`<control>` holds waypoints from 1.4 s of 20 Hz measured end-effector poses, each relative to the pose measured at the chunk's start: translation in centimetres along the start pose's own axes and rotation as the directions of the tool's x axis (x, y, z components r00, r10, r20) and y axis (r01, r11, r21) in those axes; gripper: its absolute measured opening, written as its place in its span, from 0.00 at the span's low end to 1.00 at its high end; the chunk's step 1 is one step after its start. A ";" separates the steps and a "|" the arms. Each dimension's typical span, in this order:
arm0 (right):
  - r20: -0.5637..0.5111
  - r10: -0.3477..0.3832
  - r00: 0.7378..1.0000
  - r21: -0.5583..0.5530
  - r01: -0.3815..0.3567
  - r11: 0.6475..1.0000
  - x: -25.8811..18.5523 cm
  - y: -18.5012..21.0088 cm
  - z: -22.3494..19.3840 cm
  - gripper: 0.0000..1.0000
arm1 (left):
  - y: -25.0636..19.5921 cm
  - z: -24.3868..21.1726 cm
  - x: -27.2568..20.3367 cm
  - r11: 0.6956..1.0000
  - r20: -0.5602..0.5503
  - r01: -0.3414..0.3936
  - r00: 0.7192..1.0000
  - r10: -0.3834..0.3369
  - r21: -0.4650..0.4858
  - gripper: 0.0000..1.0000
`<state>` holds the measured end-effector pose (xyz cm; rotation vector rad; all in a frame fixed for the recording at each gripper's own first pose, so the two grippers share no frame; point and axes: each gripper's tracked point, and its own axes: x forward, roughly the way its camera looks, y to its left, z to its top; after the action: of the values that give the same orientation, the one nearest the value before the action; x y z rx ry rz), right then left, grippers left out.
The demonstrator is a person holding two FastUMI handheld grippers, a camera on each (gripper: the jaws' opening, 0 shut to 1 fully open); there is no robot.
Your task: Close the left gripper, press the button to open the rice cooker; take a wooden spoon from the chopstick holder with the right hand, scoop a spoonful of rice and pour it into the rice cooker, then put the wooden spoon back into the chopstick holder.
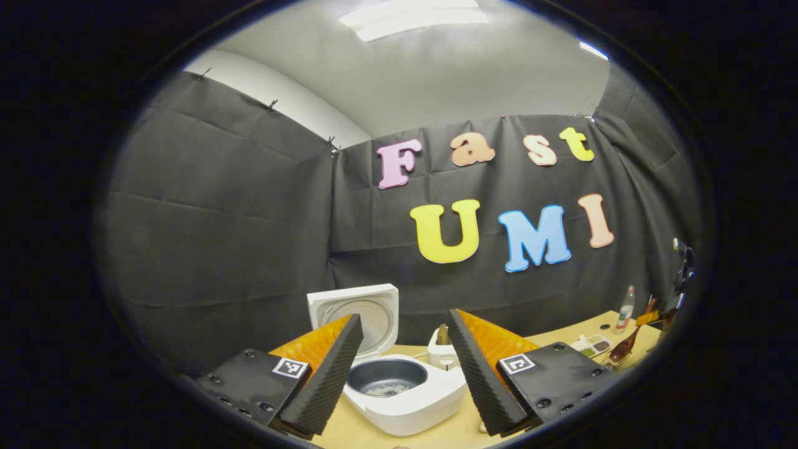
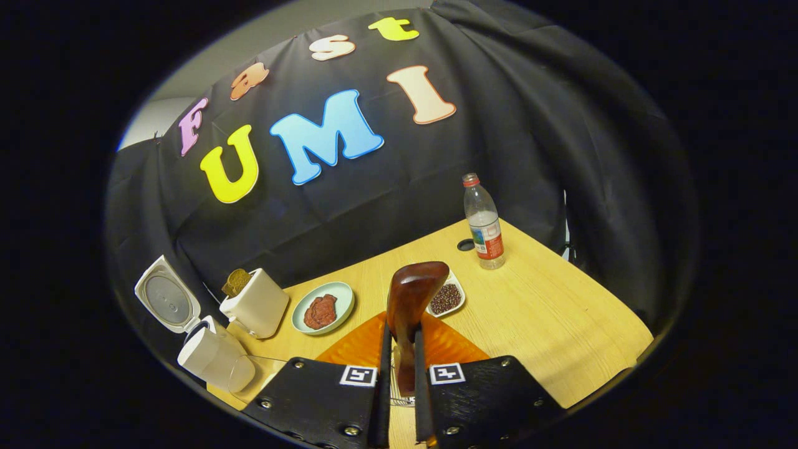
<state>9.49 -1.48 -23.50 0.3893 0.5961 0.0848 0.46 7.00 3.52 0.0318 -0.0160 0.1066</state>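
The rice cooker (image 1: 402, 390) stands on the wooden desk (image 1: 461, 430) with its lid (image 1: 355, 315) swung up and back, the dark inner pot showing a small patch of rice at its bottom. It serves as the landmark here. In the left gripper view, the left gripper (image 1: 404, 368) hangs just in front of the cooker with its jaws spread wide, one finger to each side of the open pot, gripping nothing. Just behind the cooker, toward the booth wall, sits the white chopstick holder (image 1: 441, 352).

In the right gripper view, the right gripper (image 2: 399, 368) has its jaws drawn in tight on the handle of the wooden spoon (image 2: 411, 302), both fingers pressing it, the dark bowl of the spoon rising upright above them. From that view the cooker (image 2: 215, 358) lies far off at the lower left, lid (image 2: 167, 302) raised, and the chopstick holder (image 2: 257, 305) stands just beside it. Beyond the holder, farther from the cooker, rests a pale green plate (image 2: 323, 307) carrying a reddish-brown heap, then a small white dish (image 2: 447, 298) of dark beans partly behind the spoon. A clear water bottle (image 2: 483, 223) stands well apart from the cooker, near the desk's far edge.
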 end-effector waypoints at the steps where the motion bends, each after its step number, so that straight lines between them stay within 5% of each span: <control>1: 0.011 0.005 1.000 -0.003 -0.005 1.000 -0.5 0.6 0.4 0.17 | 0.3 -0.1 0.2 1.000 0.001 0.007 1.000 -0.007 -0.009 0.91; 10: 0.065 0.083 0.994 -0.020 -0.082 0.996 -3.5 8.4 1.2 0.17 | 3.8 -1.9 1.3 0.997 -0.006 0.039 0.999 -0.040 -0.061 1.00; 20: 0.033 0.168 0.985 -0.052 -0.166 0.985 -3.4 17.3 -3.4 0.17 | 9.5 -3.6 1.4 0.998 -0.022 0.038 0.999 -0.039 -0.050 0.91; 24: 0.007 0.164 0.986 -0.077 -0.163 0.984 -2.6 19.1 -5.9 0.16 | 11.4 -4.5 1.4 0.998 -0.035 0.033 0.999 -0.035 -0.048 0.91; 26: -0.008 0.153 0.988 -0.098 -0.153 0.983 -2.0 19.5 -7.4 0.17 | 12.2 -5.0 1.2 0.999 -0.040 0.030 0.999 -0.032 -0.039 1.00; 28: -0.020 0.136 0.991 -0.125 -0.137 0.983 -1.4 19.8 -8.8 0.17 | 13.1 -5.3 1.0 0.999 -0.046 0.027 0.999 -0.029 -0.036 0.96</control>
<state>4.03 19.45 -21.93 0.3066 0.5712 0.2554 0.12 20.27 -1.35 -0.0054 0.0292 0.0790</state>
